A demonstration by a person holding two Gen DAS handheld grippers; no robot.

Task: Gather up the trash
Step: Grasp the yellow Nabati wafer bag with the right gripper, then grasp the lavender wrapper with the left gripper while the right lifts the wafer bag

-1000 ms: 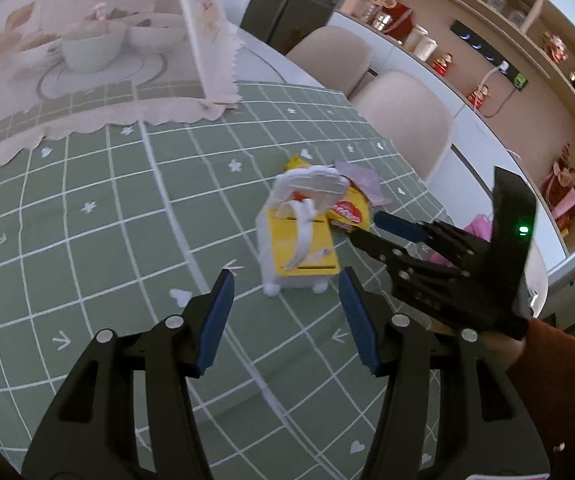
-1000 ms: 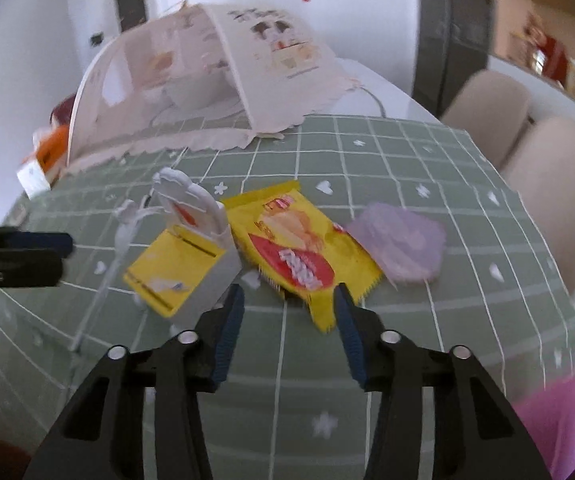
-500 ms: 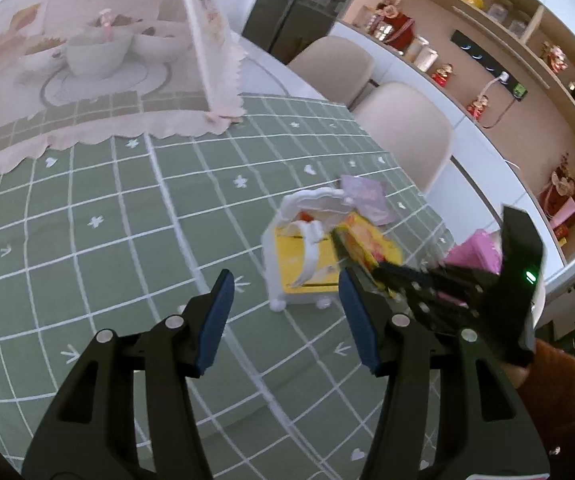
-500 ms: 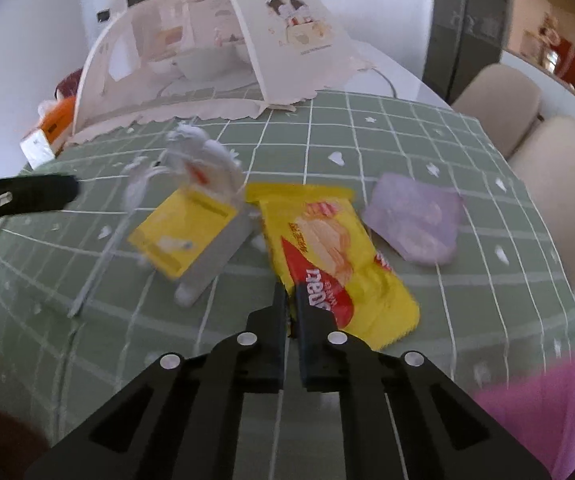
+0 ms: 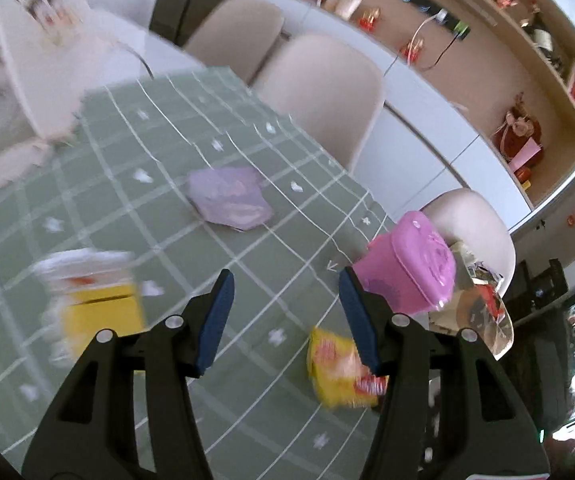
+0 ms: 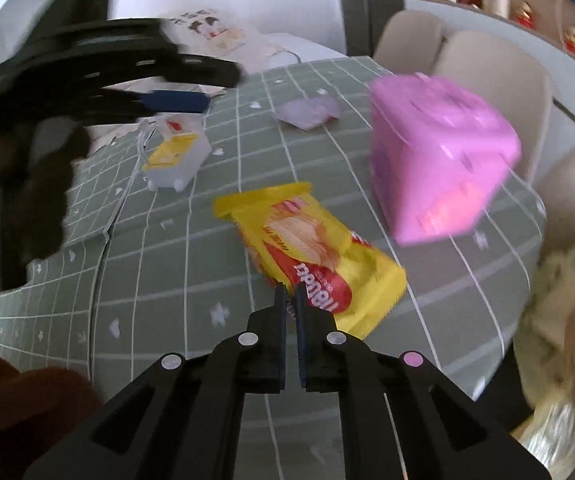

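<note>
The right tool (image 6: pixel 290 294) is closed, its blue-padded jaws pinched on the near edge of the yellow snack wrapper (image 6: pixel 311 252), which is carried over the green checked surface (image 6: pixel 167 280). The pink bin (image 6: pixel 439 152) stands just right of the wrapper, at the surface edge. A purple wrapper (image 6: pixel 307 111) lies beyond the wrapper, well apart. A small white and yellow toy cart (image 6: pixel 175 156) sits to the wrapper's left. The left tool (image 5: pixel 285 312) is wide open, holding nothing, hovering above the surface with the wrapper beneath its right finger.
</note>
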